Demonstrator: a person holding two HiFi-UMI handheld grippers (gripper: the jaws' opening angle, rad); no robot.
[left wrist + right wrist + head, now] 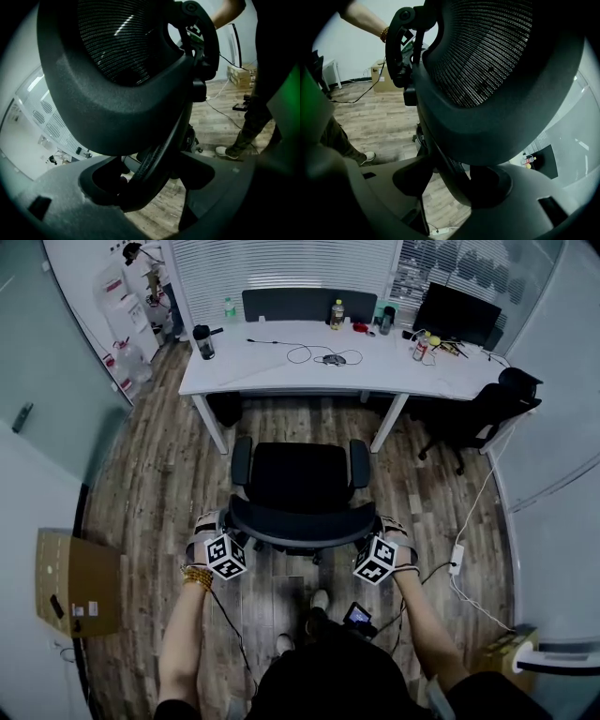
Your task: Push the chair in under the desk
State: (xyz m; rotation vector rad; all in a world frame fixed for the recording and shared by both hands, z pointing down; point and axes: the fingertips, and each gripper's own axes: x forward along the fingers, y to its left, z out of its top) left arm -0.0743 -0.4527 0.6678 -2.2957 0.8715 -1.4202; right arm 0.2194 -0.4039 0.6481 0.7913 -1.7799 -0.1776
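Seen from the head view, the person stands right behind the black office chair (298, 488), both forearms reaching forward and down, about parallel. The left gripper (216, 542) sits at the left end of the backrest (300, 531), and the right gripper (382, 545) at the right end. The chair stands on the wood floor, short of the white desk (272, 367). Its seat faces the gap between the desk legs, and the backrest's long edge runs side to side, in line with the desk front.

In the left gripper view, the left gripper (150, 176) has its jaws closed in on the rim of the mesh backrest (117, 51), and the rim runs slantwise between them.

In the right gripper view, the right gripper (452, 180) is clamped the same way, with the backrest (487, 51) rim pinched between its jaws and the mesh rising above.
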